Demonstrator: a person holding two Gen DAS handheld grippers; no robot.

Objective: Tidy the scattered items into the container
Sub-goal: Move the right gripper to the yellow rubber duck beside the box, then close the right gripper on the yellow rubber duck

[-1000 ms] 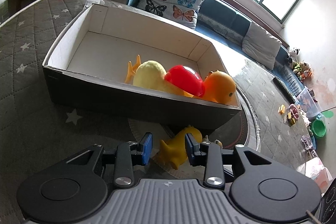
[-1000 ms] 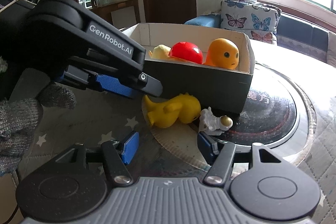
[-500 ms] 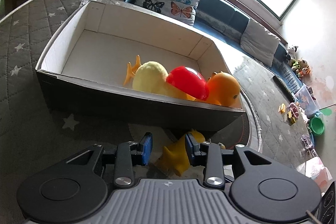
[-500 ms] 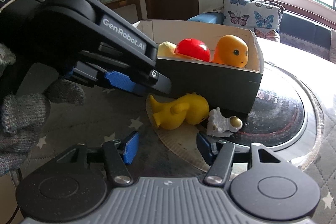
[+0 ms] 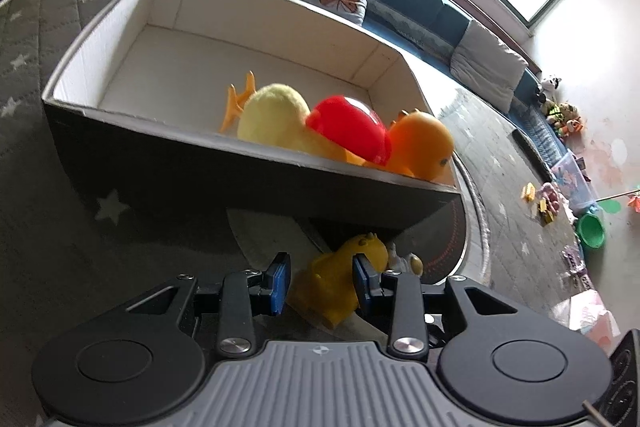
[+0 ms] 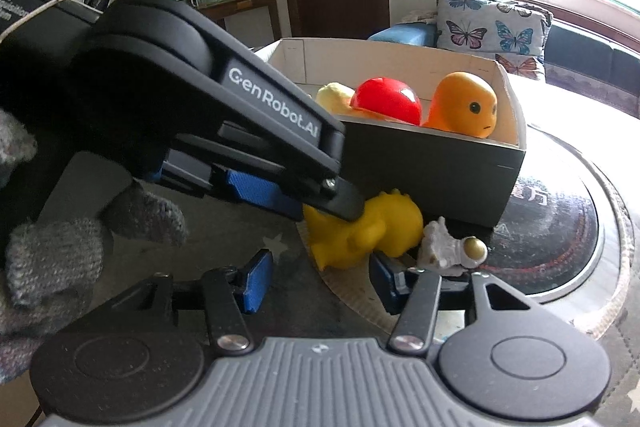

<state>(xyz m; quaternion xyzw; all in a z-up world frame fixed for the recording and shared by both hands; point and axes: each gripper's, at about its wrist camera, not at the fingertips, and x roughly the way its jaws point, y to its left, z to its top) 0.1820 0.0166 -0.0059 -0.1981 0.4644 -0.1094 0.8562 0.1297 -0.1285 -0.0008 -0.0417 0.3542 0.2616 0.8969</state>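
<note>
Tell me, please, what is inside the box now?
Inside the box: a pale yellow plush toy, a red ball and an orange figure. Their lower parts are hidden behind its front wall.

— What does the left gripper point(image 5: 321, 281) look like?
— Black links, blue ribbed pads, silver screws, grey ridged body, white "GenRobot.AI" lettering.
— And the hand point(image 6: 52, 259)?
— A grey knitted glove.

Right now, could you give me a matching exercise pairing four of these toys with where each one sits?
Things:
1. red ball
2. yellow toy duck
3. astronaut figure
4. orange round-headed toy

Places:
A. between the left gripper's fingers, outside the box
B. on the table right of the duck
C. box's right corner
D. in the box, between two toys

Pairs: 1-D, 2-A, 3-B, 4-C
</note>
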